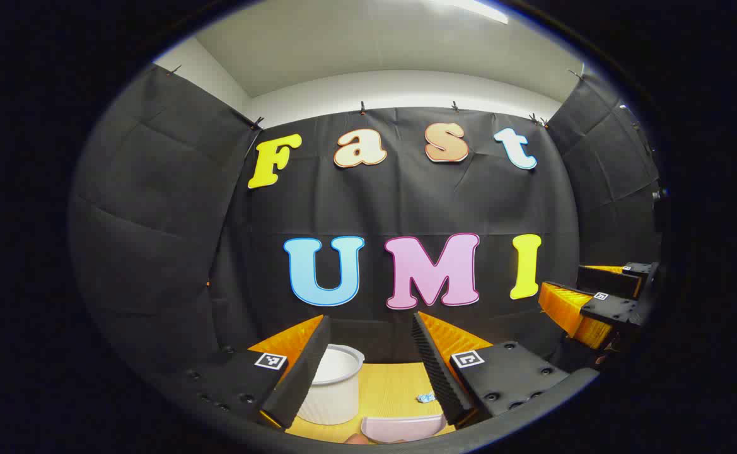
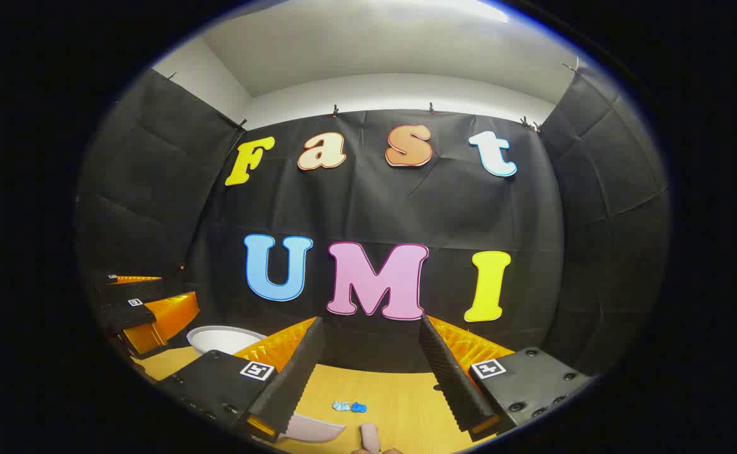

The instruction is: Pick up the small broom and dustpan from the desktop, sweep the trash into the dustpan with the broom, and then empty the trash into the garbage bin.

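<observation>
Left gripper [image 1: 368,366] and right gripper [image 2: 371,372] gape wide, empty, above counter [image 2: 400,397]; white bin [image 1: 336,384], blue trash [image 2: 350,407] near.

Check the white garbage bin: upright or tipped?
Upright. In the left gripper view the garbage bin stands on the desktop with its round rim on top, open mouth facing up; contents cannot be told.

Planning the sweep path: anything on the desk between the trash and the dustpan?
Bare desk between trash and dustpan in the right gripper view.
</observation>
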### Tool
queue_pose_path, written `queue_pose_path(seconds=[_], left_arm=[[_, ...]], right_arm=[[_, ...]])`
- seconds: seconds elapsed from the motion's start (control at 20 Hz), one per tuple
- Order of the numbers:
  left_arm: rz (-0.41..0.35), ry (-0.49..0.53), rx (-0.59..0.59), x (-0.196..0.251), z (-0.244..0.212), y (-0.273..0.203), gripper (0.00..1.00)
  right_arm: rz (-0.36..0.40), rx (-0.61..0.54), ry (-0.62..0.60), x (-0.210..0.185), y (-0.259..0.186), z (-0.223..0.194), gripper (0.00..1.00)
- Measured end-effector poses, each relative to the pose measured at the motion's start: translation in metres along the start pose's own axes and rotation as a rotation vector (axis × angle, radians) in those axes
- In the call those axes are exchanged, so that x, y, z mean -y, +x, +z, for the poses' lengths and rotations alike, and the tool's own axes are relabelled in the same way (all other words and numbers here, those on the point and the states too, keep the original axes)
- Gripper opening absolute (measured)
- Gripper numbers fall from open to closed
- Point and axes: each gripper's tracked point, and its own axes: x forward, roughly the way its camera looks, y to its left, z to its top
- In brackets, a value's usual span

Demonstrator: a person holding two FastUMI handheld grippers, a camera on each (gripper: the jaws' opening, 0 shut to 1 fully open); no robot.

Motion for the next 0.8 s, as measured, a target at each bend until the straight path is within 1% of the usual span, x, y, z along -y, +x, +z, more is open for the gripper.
queue_pose_path(seconds=[0.1,0.2,0.4,0.5,0.55,0.65,0.7,0.8], left_arm=[[0.007,0.014,-0.007,-0.003,-0.002,-0.001,0.77],[0.004,0.007,0.004,-0.003,0.001,-0.002,0.77],[-0.040,-0.017,0.031,0.006,0.005,-0.003,0.77],[-0.060,-0.035,0.051,0.009,0.010,-0.004,0.77],[-0.071,-0.040,0.058,0.012,0.013,-0.003,0.77],[-0.082,-0.034,0.062,0.015,0.013,-0.003,0.77],[-0.088,-0.035,0.061,0.017,0.012,-0.003,0.77],[-0.096,-0.041,0.056,0.019,0.011,-0.003,0.77]], right_arm=[[-0.015,0.007,-0.015,0.004,0.001,0.002,0.96],[-0.026,0.019,-0.016,0.005,0.002,0.008,0.97],[-0.059,0.047,-0.039,0.014,-0.002,0.018,0.96],[-0.075,0.061,-0.030,0.018,-0.004,0.024,0.96],[-0.081,0.065,-0.023,0.019,-0.006,0.026,0.92],[-0.097,0.059,-0.028,0.024,-0.007,0.025,0.92],[-0.102,0.052,-0.038,0.026,-0.008,0.023,0.97],[-0.107,0.040,-0.060,0.025,-0.010,0.018,0.97]])
